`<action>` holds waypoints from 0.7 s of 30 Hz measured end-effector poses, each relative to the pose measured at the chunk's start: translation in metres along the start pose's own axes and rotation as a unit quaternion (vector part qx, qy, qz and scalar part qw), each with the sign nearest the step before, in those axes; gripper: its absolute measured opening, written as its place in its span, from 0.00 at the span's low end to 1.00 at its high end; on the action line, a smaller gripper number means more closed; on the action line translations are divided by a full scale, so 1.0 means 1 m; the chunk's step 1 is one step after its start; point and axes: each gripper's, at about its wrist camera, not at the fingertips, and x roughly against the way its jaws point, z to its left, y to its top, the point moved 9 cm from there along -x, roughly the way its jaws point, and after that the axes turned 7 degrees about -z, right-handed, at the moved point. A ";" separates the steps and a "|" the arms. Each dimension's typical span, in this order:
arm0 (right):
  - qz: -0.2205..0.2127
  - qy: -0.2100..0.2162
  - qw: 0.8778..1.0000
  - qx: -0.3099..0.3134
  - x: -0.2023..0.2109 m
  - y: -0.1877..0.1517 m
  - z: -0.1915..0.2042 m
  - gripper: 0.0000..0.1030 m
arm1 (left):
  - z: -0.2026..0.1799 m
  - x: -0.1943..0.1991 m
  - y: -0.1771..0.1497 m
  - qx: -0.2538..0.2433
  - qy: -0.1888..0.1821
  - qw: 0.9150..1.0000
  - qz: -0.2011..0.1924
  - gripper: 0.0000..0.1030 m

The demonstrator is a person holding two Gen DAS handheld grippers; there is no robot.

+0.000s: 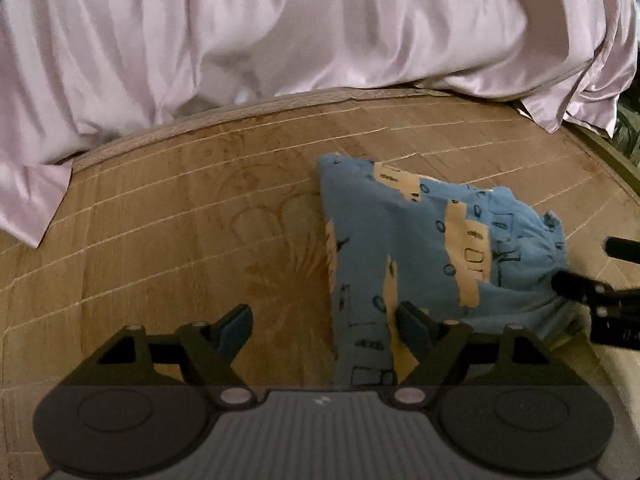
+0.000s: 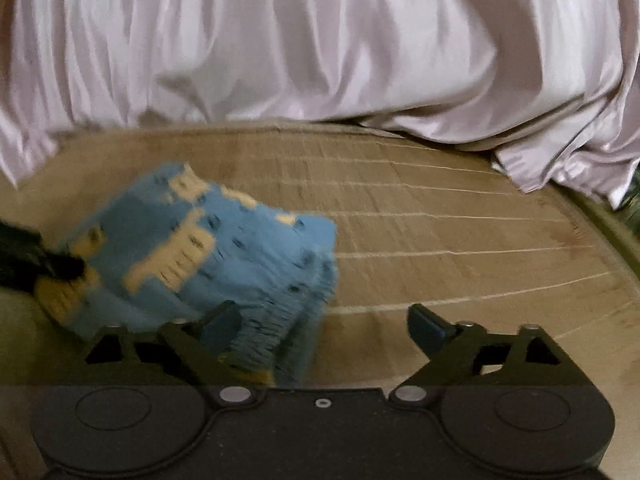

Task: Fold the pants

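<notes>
Blue pants (image 1: 420, 248) with cream patches and dark prints lie bunched and partly folded on a tan woven mat (image 1: 180, 220). My left gripper (image 1: 324, 320) is open at the pants' near left edge, its right finger resting on the cloth. My right gripper (image 1: 588, 264) enters at the right edge, beside the gathered waistband. In the right wrist view the pants (image 2: 192, 248) are blurred. My right gripper (image 2: 324, 320) is open there, with the ribbed waistband (image 2: 280, 328) lying between its fingers near the left one. The left gripper's dark finger (image 2: 56, 268) touches the pants' far left side.
A pale lilac satin sheet (image 1: 280, 28) hangs in folds along the back of the mat and drapes over its far corners. The mat's raised rim (image 2: 616, 232) curves along the right, with something green beyond it. Bare mat (image 2: 460, 240) stretches right of the pants.
</notes>
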 end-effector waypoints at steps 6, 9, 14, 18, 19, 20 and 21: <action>0.013 -0.002 1.000 -0.003 0.010 -0.007 -0.006 0.98 | 0.003 0.010 -0.015 -0.011 -0.021 1.000 0.005 0.90; -0.010 -0.005 1.000 -0.008 0.018 0.005 -0.008 0.98 | 0.005 0.018 -0.016 -0.004 -0.025 1.000 0.006 0.90; -0.047 -0.009 0.998 -0.032 0.019 0.016 -0.012 0.99 | 0.005 0.020 -0.009 0.002 -0.025 1.000 -0.003 0.91; -0.054 -0.012 0.997 -0.054 0.004 0.016 -0.012 0.99 | 0.010 0.014 -0.002 0.017 -0.014 1.000 -0.008 0.96; -0.053 -0.017 0.997 -0.055 -0.001 0.015 -0.013 0.99 | 0.011 0.013 -0.002 0.019 -0.009 1.000 -0.008 0.96; -0.055 -0.026 0.996 -0.057 -0.006 0.015 -0.015 0.99 | 0.013 0.011 -0.002 0.019 -0.004 1.000 -0.007 0.97; -0.059 -0.032 0.996 -0.062 -0.010 0.015 -0.017 0.99 | 0.014 0.009 -0.003 0.018 -0.002 1.000 -0.003 0.98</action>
